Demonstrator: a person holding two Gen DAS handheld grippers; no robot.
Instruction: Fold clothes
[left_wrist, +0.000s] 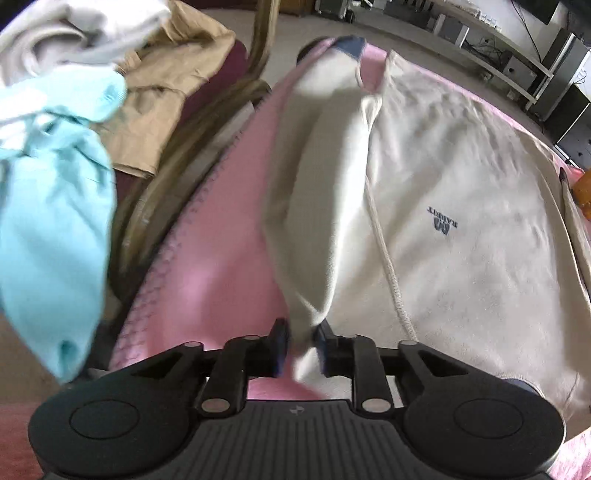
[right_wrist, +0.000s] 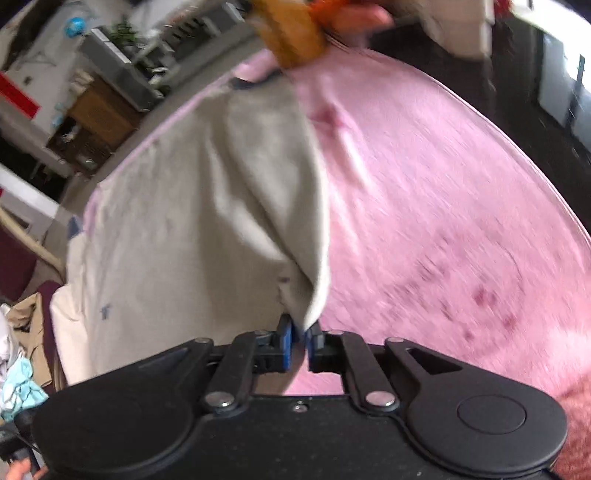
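Note:
A cream hooded sweatshirt (left_wrist: 461, 184) with a small dark logo (left_wrist: 443, 221) and a drawstring (left_wrist: 388, 266) lies spread on a pink blanket (left_wrist: 221, 258). One side of it is folded over into a long flap (left_wrist: 321, 184) that runs down to my left gripper (left_wrist: 301, 347). The jaws stand a little apart with the flap's end loose between them. In the right wrist view the same cream garment (right_wrist: 184, 221) lies on the pink blanket (right_wrist: 443, 203). Its lifted corner (right_wrist: 310, 310) hangs just over my right gripper (right_wrist: 300, 343), whose pads show a gap.
To the left lies a pile of clothes: a light blue garment (left_wrist: 48, 221), a tan one (left_wrist: 166, 92) and a white one (left_wrist: 74, 29). An orange object (right_wrist: 291, 33) sits at the blanket's far end. Shelves and boxes (left_wrist: 498, 48) line the wall beyond.

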